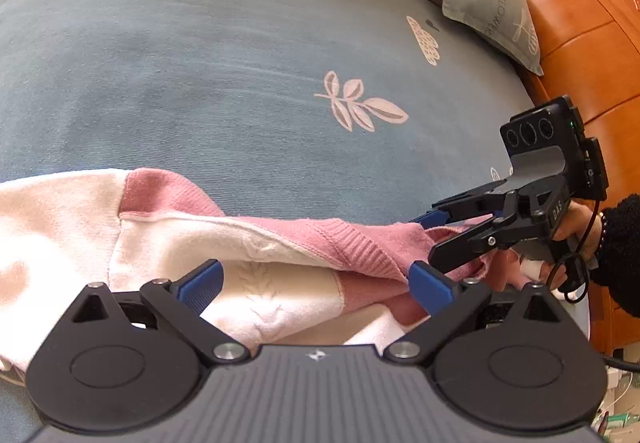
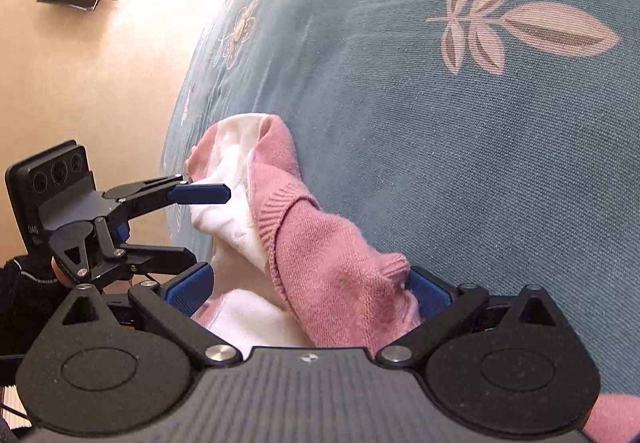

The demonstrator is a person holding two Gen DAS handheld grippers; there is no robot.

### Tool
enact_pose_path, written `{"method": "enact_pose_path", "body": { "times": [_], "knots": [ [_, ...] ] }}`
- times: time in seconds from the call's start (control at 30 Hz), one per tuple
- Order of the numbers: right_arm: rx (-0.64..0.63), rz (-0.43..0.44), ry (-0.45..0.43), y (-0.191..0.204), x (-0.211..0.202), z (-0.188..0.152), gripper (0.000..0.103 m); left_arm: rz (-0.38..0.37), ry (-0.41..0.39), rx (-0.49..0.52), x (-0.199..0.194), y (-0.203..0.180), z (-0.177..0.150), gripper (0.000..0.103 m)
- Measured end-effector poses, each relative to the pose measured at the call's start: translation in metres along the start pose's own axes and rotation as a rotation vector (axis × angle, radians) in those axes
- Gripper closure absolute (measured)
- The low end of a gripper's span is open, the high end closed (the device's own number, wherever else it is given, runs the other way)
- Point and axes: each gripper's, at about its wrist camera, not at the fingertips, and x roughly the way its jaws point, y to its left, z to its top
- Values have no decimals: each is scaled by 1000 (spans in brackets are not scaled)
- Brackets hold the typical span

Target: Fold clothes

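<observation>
Left gripper (image 1: 316, 285) stood wide over the cream panel, holding nothing. Pink-and-cream sweater (image 1: 248, 243) lay bunched at the bed's (image 1: 240, 63) near edge. Right gripper (image 1: 426, 239) gaped around the pink cuff. Advice: pinch both ends, draw taut, then lay flat.

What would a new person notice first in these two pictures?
First, the pink and white sweater, bunched on the blue floral bedsheet. Next, both black grippers with blue pads: the left gripper stands open around the white part, and the right gripper stands open around a pink sleeve.
</observation>
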Motion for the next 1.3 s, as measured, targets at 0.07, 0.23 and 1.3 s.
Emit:
{"method": "enact_pose_path", "body": {
  "times": [0.07, 0.23, 1.3],
  "knots": [
    [1, 40, 3, 7, 11, 6, 0, 0, -27, -44, -6, 9, 1, 5],
    [-78, 90, -19, 40, 23, 8, 0, 20, -92, -119, -23, 29, 3, 5],
    [-183, -208, -197, 107, 70, -29, 0, 95, 72, 692, -50, 5, 6, 5]
  ]
}}
